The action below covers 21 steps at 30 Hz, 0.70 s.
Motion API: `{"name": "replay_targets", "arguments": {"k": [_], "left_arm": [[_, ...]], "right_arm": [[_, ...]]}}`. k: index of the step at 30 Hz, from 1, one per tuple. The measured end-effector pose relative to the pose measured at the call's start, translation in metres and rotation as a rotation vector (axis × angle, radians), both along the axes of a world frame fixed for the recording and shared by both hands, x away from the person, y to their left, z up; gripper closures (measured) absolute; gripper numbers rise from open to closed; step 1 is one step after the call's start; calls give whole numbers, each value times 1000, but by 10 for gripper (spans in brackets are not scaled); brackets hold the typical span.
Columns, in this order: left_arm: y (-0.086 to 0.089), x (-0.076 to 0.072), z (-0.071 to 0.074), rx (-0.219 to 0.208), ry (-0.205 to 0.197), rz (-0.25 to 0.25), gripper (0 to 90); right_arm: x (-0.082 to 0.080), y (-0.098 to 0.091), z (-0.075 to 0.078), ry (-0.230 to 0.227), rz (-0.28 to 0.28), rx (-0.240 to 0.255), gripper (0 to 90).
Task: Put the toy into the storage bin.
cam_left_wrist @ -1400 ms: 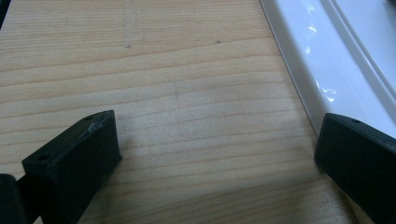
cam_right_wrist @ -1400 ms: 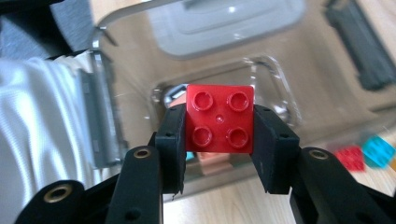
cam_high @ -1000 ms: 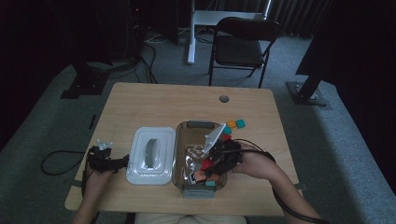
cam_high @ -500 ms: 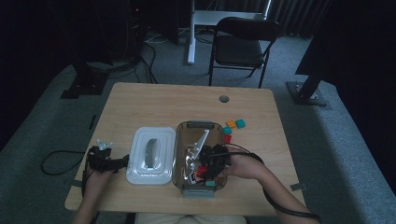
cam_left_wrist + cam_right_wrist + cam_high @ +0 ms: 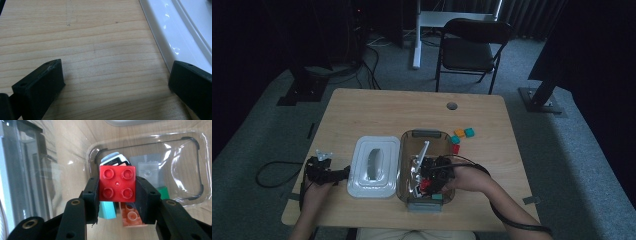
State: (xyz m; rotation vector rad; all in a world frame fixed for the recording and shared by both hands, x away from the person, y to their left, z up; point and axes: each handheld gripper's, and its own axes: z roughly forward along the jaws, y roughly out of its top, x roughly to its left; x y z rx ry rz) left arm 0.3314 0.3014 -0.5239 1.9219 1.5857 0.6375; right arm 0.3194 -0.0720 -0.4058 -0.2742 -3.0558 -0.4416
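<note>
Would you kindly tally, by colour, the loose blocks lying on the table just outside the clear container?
Orange block: 1
Teal blocks: 2
Red block: 1
Total: 4

A dim recording studio or lab.
My light wooden table [image 5: 377,112] stands on grey carpet [image 5: 582,150] among dark curtains [image 5: 532,15], floor cables [image 5: 372,70], black folding chair [image 5: 469,50].
</note>
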Motion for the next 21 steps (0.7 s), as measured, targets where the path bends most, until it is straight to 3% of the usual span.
{"name": "replay_targets", "arguments": {"k": [12, 21], "left_arm": [[0, 0, 0, 0, 0, 0, 5], [0, 0, 0, 0, 0, 0, 5]], "right_arm": [[-6, -19, 22, -20, -39, 67, 524], [1, -60, 44, -70, -155, 138, 513]]}}
